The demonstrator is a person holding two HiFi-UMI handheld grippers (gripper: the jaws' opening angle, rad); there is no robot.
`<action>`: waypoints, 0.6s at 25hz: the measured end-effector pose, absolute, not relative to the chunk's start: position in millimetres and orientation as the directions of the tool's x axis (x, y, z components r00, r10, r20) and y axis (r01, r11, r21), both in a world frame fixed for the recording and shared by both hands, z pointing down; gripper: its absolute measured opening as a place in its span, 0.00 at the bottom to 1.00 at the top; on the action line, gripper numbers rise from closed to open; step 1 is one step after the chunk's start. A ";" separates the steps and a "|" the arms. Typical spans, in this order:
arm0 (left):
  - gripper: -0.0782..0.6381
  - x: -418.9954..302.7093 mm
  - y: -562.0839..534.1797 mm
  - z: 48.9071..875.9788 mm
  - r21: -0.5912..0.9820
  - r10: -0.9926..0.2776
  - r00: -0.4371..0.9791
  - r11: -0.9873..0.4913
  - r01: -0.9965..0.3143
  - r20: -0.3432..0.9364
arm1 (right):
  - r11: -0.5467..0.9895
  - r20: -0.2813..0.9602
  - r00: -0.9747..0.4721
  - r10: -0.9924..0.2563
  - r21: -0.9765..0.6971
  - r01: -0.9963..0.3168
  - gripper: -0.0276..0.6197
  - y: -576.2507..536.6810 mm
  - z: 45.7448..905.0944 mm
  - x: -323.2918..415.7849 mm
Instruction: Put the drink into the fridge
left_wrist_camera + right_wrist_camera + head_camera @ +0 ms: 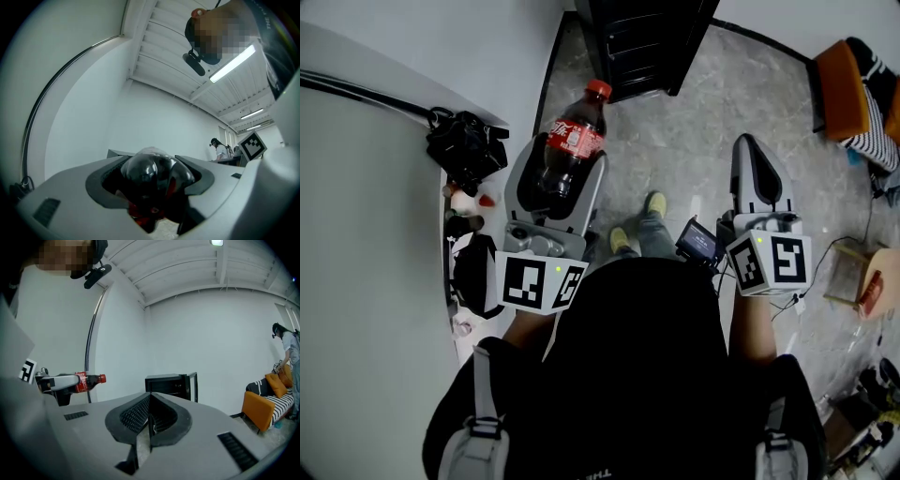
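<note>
A cola bottle (576, 137) with a red cap and red label lies between the jaws of my left gripper (565, 159), which is shut on its dark lower body, neck pointing away from me. The left gripper view shows the bottle's rounded base (154, 174) filling the gap. My right gripper (751, 152) is held level beside it, shut and empty (149, 411). The small black fridge (642, 42) stands on the floor ahead by the wall, with its door apparently open (171, 384). The right gripper view catches the bottle (89, 379) sticking out sideways at the left.
A white wall and a ledge with a black bag (467, 145) and small clutter run along my left. An orange sofa (848, 89) with a striped cushion is at the right, with a person (288, 350) bending near it. Cables and boxes (853, 277) lie on the marble floor at right.
</note>
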State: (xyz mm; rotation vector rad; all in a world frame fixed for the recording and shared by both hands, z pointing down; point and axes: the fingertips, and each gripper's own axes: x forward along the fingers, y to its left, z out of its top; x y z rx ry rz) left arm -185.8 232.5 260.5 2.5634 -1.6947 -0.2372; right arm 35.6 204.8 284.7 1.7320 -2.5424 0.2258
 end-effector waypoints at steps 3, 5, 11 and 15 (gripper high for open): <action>0.55 -169.5 214.7 258.7 0.132 -0.915 0.393 -0.403 -0.906 -0.093 | 0.363 0.125 -0.372 -0.920 -0.092 -0.927 0.05 187.8 284.6 47.2; 0.55 -156.2 203.6 256.9 0.128 -0.912 0.399 -0.409 -0.904 -0.093 | 0.362 0.124 -0.371 -0.921 -0.086 -0.928 0.05 176.4 284.8 57.5; 0.55 -121.0 171.7 249.5 0.106 -0.903 0.418 -0.427 -0.898 -0.102 | 0.361 0.115 -0.368 -0.923 -0.080 -0.929 0.05 144.7 284.5 85.3; 0.55 -108.0 151.5 248.9 0.100 -0.903 0.418 -0.427 -0.899 -0.096 | 0.361 0.118 -0.370 -0.922 -0.087 -0.928 0.05 122.5 289.5 97.3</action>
